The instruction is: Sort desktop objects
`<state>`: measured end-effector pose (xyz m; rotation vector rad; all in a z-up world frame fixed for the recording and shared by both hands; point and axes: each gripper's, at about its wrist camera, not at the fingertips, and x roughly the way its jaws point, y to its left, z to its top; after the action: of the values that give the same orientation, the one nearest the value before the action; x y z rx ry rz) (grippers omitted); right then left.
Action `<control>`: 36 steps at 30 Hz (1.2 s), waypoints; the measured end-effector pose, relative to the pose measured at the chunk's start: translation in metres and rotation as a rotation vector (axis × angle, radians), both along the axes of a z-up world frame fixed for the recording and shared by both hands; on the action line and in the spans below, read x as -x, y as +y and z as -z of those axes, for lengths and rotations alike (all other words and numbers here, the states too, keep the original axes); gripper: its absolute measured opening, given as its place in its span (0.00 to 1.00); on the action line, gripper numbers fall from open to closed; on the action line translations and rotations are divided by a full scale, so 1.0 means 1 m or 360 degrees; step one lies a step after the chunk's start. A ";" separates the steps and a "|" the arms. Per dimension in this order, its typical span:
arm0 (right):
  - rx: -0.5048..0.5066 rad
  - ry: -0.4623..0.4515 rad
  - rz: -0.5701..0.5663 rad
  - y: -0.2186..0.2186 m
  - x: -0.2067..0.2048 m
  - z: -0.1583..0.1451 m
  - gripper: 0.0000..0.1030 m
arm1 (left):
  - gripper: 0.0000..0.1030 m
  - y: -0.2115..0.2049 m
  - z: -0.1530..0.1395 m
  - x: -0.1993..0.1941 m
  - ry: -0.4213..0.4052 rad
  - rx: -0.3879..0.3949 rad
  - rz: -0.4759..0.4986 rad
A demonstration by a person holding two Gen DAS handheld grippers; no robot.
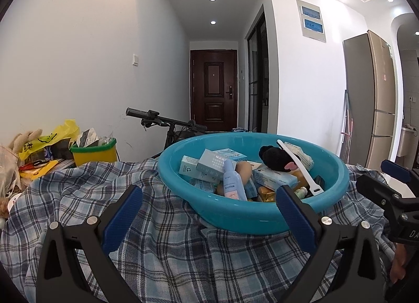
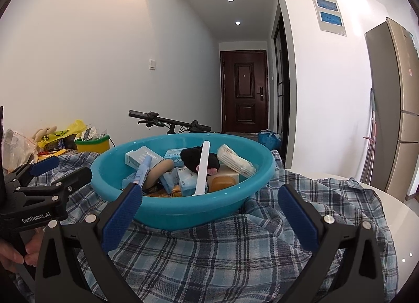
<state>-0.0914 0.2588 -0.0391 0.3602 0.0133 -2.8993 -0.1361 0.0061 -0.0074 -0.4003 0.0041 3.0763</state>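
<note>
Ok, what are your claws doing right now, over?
Left claw and right claw open, empty, short of the blue basin. Basin full: boxes, black plush, white brush. Nothing blocking.

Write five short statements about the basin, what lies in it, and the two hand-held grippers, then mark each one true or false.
1. The blue basin sits on a checked cloth. True.
2. The basin is empty. False: it holds boxes, a bottle, a black plush toy and a long white tool.
3. The left hand-held gripper is open and holds nothing. True.
4. The right hand-held gripper is shut on the white tool. False: it is open, short of the basin.
5. A bicycle handlebar shows behind the basin. True.
</note>
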 end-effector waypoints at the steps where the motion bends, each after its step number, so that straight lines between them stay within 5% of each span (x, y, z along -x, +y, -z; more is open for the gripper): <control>1: 0.0000 -0.0006 -0.0002 0.001 -0.001 0.000 1.00 | 1.00 -0.001 -0.001 -0.003 0.0013 0.0001 0.0004; 17: -0.0043 0.0089 -0.0079 0.000 -0.048 -0.008 1.00 | 1.00 -0.004 -0.007 -0.048 0.0028 0.0032 0.0033; 24: 0.0080 0.0153 -0.0041 0.016 -0.060 -0.019 1.00 | 1.00 -0.017 -0.012 -0.051 -0.0019 -0.0040 0.0006; 28: 0.0127 0.0083 -0.0027 0.028 -0.055 -0.025 1.00 | 1.00 -0.028 -0.015 -0.053 -0.0029 -0.0097 -0.0021; 31: 0.0118 -0.0019 -0.0043 0.034 -0.050 -0.019 1.00 | 1.00 -0.026 -0.017 -0.059 -0.0011 -0.0025 -0.0028; 36: 0.0034 -0.0002 -0.0004 0.036 -0.070 -0.012 1.00 | 1.00 -0.028 -0.018 -0.074 -0.0002 -0.0026 -0.0038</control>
<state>-0.0218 0.2950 -0.0271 0.3584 -0.0172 -2.8943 -0.0619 -0.0223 0.0110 -0.4041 -0.0262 3.0975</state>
